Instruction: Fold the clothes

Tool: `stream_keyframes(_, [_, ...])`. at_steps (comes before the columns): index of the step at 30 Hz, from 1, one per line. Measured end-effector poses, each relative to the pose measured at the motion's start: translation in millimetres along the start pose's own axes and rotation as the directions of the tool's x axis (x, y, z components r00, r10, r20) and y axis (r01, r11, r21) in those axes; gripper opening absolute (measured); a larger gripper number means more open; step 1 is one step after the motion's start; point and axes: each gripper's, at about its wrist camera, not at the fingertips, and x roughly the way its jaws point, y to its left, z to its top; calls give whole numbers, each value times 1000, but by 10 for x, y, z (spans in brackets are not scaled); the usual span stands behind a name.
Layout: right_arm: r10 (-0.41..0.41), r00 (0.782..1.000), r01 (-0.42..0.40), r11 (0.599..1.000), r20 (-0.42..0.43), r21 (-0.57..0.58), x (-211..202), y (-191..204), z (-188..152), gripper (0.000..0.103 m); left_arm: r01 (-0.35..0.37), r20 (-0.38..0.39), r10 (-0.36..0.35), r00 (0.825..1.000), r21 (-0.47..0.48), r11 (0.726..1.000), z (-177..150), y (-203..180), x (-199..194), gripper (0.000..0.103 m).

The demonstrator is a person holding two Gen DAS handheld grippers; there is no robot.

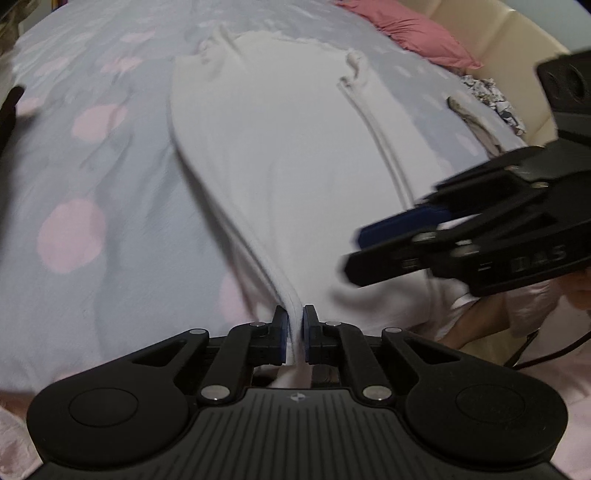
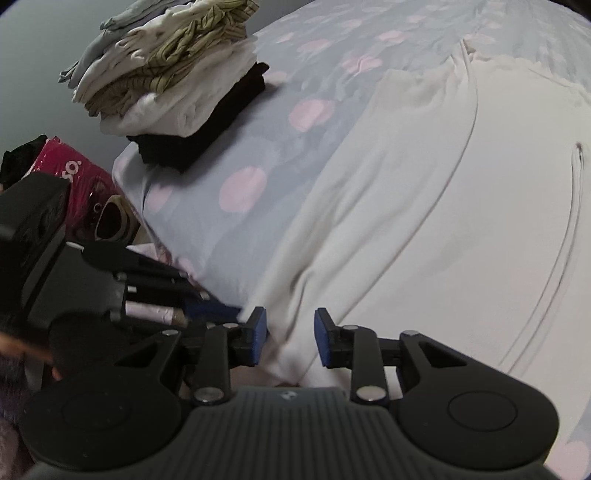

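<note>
Where the left tool [image 1: 294, 334] fills the bottom of its own view, its two blue-padded fingers are pressed together on the layered near edge of a white garment [image 1: 280, 158], pinching several folds of cloth between them. Beside it on the right, the right tool [image 2: 290, 341] has its fingers set apart with a corner of the same white cloth lying between the pads; neither pad visibly presses the fabric. In the left view that right tool is blurred, so its fingers cannot be read there.

Beyond both tools, the white garment lies spread flat on a bed with a grey sheet [image 1: 92, 155] dotted with pink circles. A long seam and a rumpled far end show, but its exact type is hard to tell.

Farther off, a stack of folded clothes [image 2: 173, 85] sits near the bed's corner, black at the bottom, white and striped olive above. Past the bed edge, a red shiny bag [image 2: 79, 177] is partly hidden behind the left tool, its contents unreadable. Farthest, a pink pillow [image 1: 410, 29] lies cut off at the frame's top.
</note>
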Motion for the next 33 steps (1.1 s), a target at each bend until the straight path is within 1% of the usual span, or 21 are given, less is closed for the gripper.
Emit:
stream_keyframes(5, [16, 1000, -15, 998, -22, 61, 110, -51, 101, 32, 27, 12, -27, 1000, -5, 1000, 72, -137, 92, 6])
stream_keyframes(7, [8, 999, -5, 997, -42, 76, 183, -77, 119, 32, 33, 18, -33, 999, -4, 999, 75, -175, 108, 6])
stream_keyframes(11, [-26, 997, 31, 997, -79, 64, 307, -75, 121, 32, 42, 25, -41, 999, -4, 999, 91, -219, 128, 6])
stream_keyframes(12, [-29, 996, 35, 997, -82, 65, 320, -88, 116, 24, 44, 25, -44, 999, -1, 999, 95, -222, 128, 6])
stream_keyframes(13, [-21, 996, 27, 997, -85, 75, 324, -109, 112, 12, 45, 25, -45, 999, 5, 999, 100, -230, 130, 6])
stream_keyframes(16, [5, 996, 4, 994, -84, 111, 322, -168, 108, 9, 58, 6, -58, 998, 31, 998, 129, -223, 107, 7])
stream_keyframes(17, [10, 997, 0, 993, -82, 115, 316, -176, 109, 9, 70, -7, -70, 998, 38, 997, 149, -196, 92, 9])
stream_keyframes(18, [11, 997, -1, 993, -82, 117, 310, -181, 108, 9, 78, -17, -77, 997, 46, 996, 173, -163, 68, 16])
stream_keyframes(19, [11, 997, -1, 993, -81, 119, 304, -185, 106, 9, 80, -23, -78, 997, 56, 995, 201, -123, 31, 19])
stream_keyframes(20, [8, 997, 2, 993, -80, 117, 300, -190, 105, 9, 80, -29, -79, 996, 65, 995, 233, -82, -6, 25])
stream_keyframes(21, [6, 997, 4, 993, -81, 117, 298, -194, 105, 9, 80, -34, -77, 996, 74, 994, 269, -40, -42, 29])
stream_keyframes(25, [8, 996, 3, 992, -86, 125, 300, -231, 98, 9, 62, -49, -57, 997, 98, 993, 499, 183, -163, 32])
stream_keyframes(27, [14, 996, -3, 992, -88, 123, 301, -227, 99, 9, 49, -38, -46, 998, 79, 996, 655, 332, -189, 38])
stream_keyframes(29, [14, 996, -4, 994, -87, 110, 298, -207, 99, 9, 40, -15, -39, 999, 38, 998, 841, 508, -166, 38])
stream_keyframes(31, [22, 996, -13, 994, -86, 105, 295, -194, 99, 9, 29, 25, -29, 999, -4, 1000, 1056, 695, -100, 40])
stream_keyframes(33, [30, 996, -21, 995, -88, 101, 296, -188, 100, 9, 22, 71, -19, 997, -47, 999, 1243, 860, -5, 44])
